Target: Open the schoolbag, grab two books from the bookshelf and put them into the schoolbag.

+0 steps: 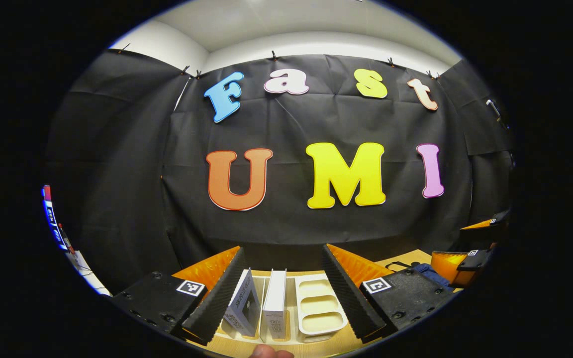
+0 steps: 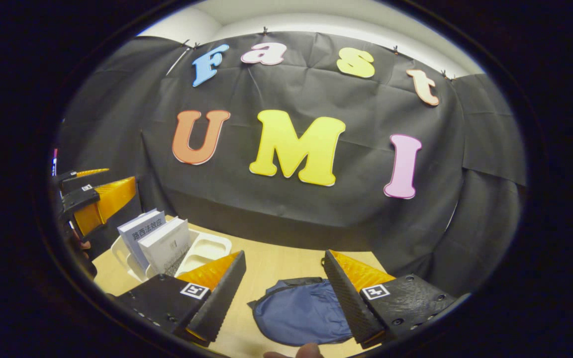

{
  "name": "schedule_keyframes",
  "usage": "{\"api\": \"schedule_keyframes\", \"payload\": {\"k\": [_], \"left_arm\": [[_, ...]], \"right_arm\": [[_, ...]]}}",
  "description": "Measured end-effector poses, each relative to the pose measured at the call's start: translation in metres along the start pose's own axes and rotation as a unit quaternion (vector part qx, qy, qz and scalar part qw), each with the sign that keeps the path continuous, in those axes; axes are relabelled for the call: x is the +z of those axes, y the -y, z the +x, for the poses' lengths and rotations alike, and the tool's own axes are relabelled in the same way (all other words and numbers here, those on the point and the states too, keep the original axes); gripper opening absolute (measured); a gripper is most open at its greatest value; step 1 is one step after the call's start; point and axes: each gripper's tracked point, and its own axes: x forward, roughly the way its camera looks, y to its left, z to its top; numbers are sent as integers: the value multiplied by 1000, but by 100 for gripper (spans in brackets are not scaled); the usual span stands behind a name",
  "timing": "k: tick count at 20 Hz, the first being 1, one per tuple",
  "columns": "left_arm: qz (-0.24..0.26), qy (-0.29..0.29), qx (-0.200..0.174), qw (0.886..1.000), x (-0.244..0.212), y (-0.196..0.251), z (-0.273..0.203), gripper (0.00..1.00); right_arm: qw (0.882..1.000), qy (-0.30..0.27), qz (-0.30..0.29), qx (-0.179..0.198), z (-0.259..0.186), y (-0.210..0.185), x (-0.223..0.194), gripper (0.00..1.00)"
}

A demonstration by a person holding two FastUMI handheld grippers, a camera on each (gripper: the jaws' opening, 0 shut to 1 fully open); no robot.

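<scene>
Left gripper view, gripper point(image 1: 282, 293): fingers spread wide, holding nothing, aimed at the rack point(image 1: 319, 306).
Left gripper view, books: two upright in the rack, one point(image 1: 242, 308) leaning, one point(image 1: 274, 306) straight; likely stiff and fairly light, best pinched across the top of the spine.
Right gripper view, gripper point(image 2: 284, 293): fingers wide apart, empty, above the schoolbag point(image 2: 299, 311).
Right gripper view, schoolbag: flat on the table point(image 2: 271, 261), soft and floppy; appears unopened; take hold at the zip edge.
</scene>
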Motion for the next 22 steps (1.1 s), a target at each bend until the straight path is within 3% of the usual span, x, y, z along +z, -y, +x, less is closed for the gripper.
{"api": "schedule_keyframes", "payload": {"k": [4,8,12,20,22], "left_arm": [[1,0,4,1000,-3,-7,-10,99],[6,-1,9,1000,-5,-17,-18,99],[8,-10,17,1000,-14,-27,-30,99],[26,-9,30,999,-18,-44,-47,99],[31,-12,34,999,-19,-48,-50,99]], "right_arm": [[999,-43,-16,25,1,-16,-31,95],[989,-132,-55,39,7,-28,-92,96],[968,-225,-111,23,16,-29,-152,96],[927,-355,-117,-5,61,-41,-264,96],[917,-371,-142,-23,74,-35,-286,96]]}}
